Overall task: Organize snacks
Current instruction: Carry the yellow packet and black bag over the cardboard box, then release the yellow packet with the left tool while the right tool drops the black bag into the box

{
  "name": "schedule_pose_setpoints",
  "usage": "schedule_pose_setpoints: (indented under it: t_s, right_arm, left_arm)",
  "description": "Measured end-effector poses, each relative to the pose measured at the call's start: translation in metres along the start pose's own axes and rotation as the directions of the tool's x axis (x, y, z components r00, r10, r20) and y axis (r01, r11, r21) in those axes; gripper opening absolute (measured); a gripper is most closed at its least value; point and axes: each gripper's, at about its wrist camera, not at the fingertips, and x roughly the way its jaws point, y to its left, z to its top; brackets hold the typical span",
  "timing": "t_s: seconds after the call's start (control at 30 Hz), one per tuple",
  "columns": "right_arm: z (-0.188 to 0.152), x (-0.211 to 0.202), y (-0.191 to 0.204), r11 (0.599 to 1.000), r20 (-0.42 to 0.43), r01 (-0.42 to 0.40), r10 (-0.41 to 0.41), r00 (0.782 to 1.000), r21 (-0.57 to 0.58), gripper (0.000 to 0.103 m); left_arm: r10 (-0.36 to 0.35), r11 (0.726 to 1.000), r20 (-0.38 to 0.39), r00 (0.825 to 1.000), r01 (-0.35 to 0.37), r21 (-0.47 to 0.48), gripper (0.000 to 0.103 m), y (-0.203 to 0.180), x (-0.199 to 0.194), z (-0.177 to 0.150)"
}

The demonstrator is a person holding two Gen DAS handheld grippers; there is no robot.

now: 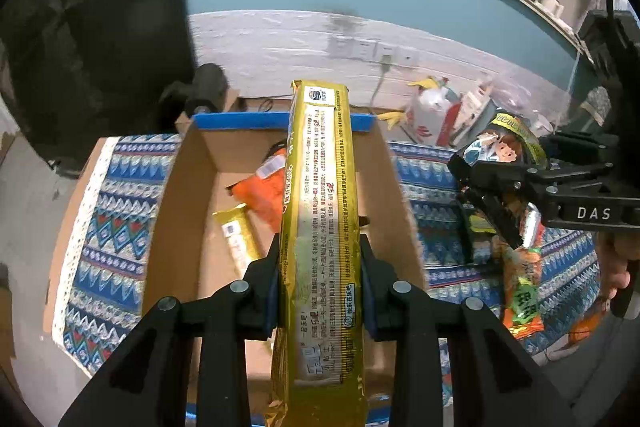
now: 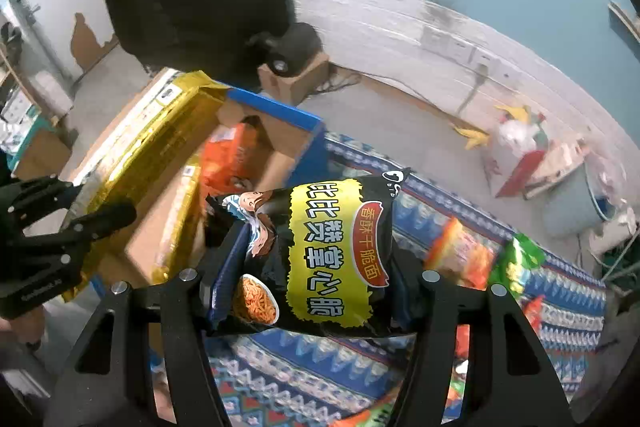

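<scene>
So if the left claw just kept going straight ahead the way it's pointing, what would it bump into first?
Probably the far wall of the cardboard box, with the long gold pack held in the left gripper touching first; depth is uncertain.

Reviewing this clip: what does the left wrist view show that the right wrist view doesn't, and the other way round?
Only the left wrist view shows the left gripper from behind, clamped on the long gold packet, the small gold packet on the box floor, and the orange-green packet hanging on the cloth side.

Only the right wrist view shows the front of the black-and-yellow noodle bag held in the right gripper, plus the green snack bag on the cloth.

Both show the cardboard box, the orange bag inside it, and the patterned cloth.
</scene>
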Motion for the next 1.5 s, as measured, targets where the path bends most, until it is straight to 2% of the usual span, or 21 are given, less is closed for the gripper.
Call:
schedule_pose_setpoints:
  t_s: [0.23, 0.63, 0.87, 1.1, 1.5]
  right_arm:
    - [0.015, 0.02, 0.037, 0.998, -0.018, -0.041, 0.04, 0.999, -0.05, 0.062]
    - [0.023, 0.054, 0.08, 0.99, -0.07, -0.085, 0.078, 0.995, -0.111, 0.062]
    - [0.026, 0.057, 0.085, 0.988, -0.072, -0.097, 0.089, 0.993, -0.122, 0.062]
    - [0.025, 0.059, 0.081, 0.988, -0.077, -0.099, 0.09, 0.993, -0.119, 0.062]
    - [0.022, 0.067, 0.091, 0.979, -0.097, -0.135, 0.121, 0.988, -0.151, 0.063]
  left_arm:
    - [0.051, 0.998, -0.015, 0.999, -0.052, -0.037, 0.032, 0.03, 0.007, -0.007]
    - [0.072, 0.993, -0.063, 0.995, -0.078, -0.092, 0.032, 0.061, 0.02, -0.019]
    - [0.072, 0.989, -0.087, 0.994, -0.083, -0.126, 0.033, 0.067, 0.026, -0.02]
    - [0.091, 0.986, -0.089, 0.992, -0.102, -0.131, 0.043, 0.069, 0.021, -0.016]
    - [0.091, 0.988, -0.09, 0.992, -0.102, -0.12, 0.044, 0.065, 0.019, -0.015]
